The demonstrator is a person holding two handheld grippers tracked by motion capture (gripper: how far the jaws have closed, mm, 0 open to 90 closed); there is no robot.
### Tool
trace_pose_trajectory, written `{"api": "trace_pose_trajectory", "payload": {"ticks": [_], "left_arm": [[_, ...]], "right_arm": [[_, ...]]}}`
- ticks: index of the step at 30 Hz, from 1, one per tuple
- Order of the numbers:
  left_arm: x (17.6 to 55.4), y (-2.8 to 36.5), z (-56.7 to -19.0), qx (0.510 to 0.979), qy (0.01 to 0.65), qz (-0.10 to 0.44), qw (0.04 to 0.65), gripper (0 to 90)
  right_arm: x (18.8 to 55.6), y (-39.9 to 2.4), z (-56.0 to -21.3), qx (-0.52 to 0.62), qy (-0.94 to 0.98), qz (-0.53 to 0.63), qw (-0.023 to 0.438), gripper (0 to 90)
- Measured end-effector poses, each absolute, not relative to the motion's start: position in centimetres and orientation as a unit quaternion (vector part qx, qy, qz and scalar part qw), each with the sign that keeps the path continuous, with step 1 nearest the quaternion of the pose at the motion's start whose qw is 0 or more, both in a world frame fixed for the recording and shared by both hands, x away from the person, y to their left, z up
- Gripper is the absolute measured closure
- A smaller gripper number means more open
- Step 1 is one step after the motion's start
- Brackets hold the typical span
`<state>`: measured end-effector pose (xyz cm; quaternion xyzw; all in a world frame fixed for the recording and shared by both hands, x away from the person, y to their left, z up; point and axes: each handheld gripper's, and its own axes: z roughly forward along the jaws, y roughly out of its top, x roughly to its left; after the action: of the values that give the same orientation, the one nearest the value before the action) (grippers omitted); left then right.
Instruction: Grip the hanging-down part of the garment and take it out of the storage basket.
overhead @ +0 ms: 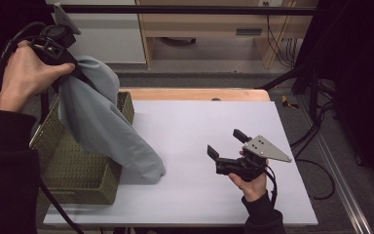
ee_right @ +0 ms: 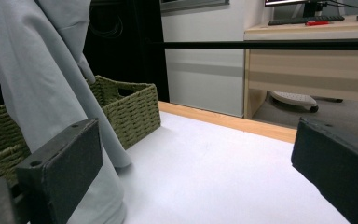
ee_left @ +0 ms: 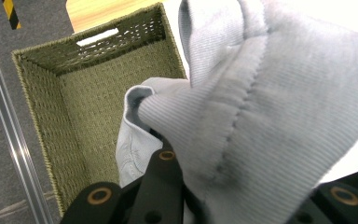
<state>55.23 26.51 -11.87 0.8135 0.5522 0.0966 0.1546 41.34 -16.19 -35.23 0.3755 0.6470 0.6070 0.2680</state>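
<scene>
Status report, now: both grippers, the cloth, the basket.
Left gripper shut on grey cloth, held high. Cloth hangs over basket rim, tail on table. Right gripper open, empty. Nothing in the way.

Grey garment (overhead: 100, 122) draped over basket (overhead: 73, 170)

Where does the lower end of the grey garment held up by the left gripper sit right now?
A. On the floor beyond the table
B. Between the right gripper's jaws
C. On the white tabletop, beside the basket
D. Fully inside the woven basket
C: the grey garment hangs from the left gripper, drapes over the woven basket rim, and its end rests on the white tabletop; the right gripper stands open, apart from it.
</scene>
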Motion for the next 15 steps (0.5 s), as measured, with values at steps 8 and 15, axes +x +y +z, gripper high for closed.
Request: {"api": "trace_pose_trajectory", "payload": {"ticks": [8,15], "left_arm": [[55.2,26.6,-12.0,0.814,0.551,0.096,0.156,83.2],[55.2,26.6,-12.0,0.814,0.551,0.095,0.157,83.2]], "right_arm": [[40.4,-17.4,-36.5,0.382,0.647,0.601,0.272,1.5],[39.4,-18.8,-38.0,0.394,0.641,0.596,0.279,1.8]]}}
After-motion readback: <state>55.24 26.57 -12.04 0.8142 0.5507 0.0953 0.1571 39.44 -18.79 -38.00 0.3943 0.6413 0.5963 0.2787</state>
